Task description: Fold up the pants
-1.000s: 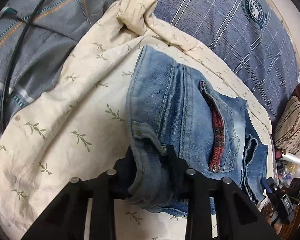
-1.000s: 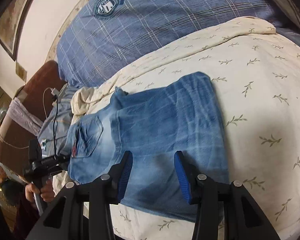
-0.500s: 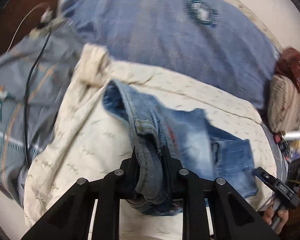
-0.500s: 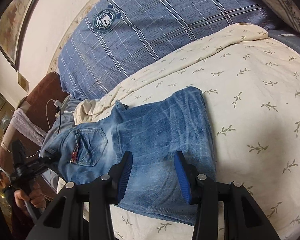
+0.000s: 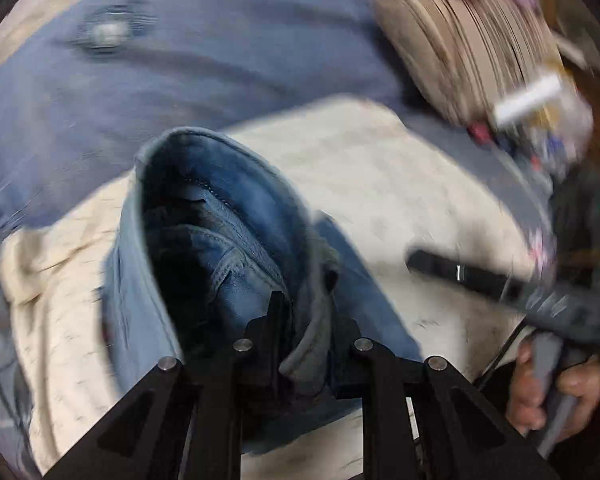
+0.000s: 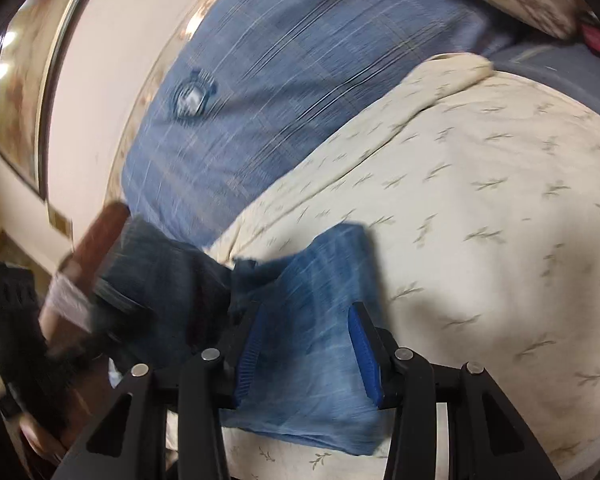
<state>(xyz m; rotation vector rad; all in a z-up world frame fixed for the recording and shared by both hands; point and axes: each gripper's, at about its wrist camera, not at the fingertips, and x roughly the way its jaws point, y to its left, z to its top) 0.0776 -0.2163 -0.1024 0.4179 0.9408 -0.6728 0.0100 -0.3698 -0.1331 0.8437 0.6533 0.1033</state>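
While left gripper [image 5: 304, 320] closes on jeans [image 5: 236, 240], thick denim waistband, cream leaf-print sheet [image 6: 480, 240].

free: your widest open stretch is the cream leaf-print sheet [image 6: 500, 208] right of the jeans [image 6: 324, 352] | blocked: lifted waistband end [image 5: 204, 216] fills the left view | far side: blue plaid duvet [image 6: 284, 80], striped pillow [image 5: 460, 48], bedside clutter [image 5: 548, 120] | your other gripper [image 5: 500, 284] crosses the right edge

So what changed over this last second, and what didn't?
The left tool, clamped on the waistband, has lifted that end of the jeans off the cream quilt and is carrying it over toward the folded leg end. The right tool stayed open above the leg end, gripping nothing.
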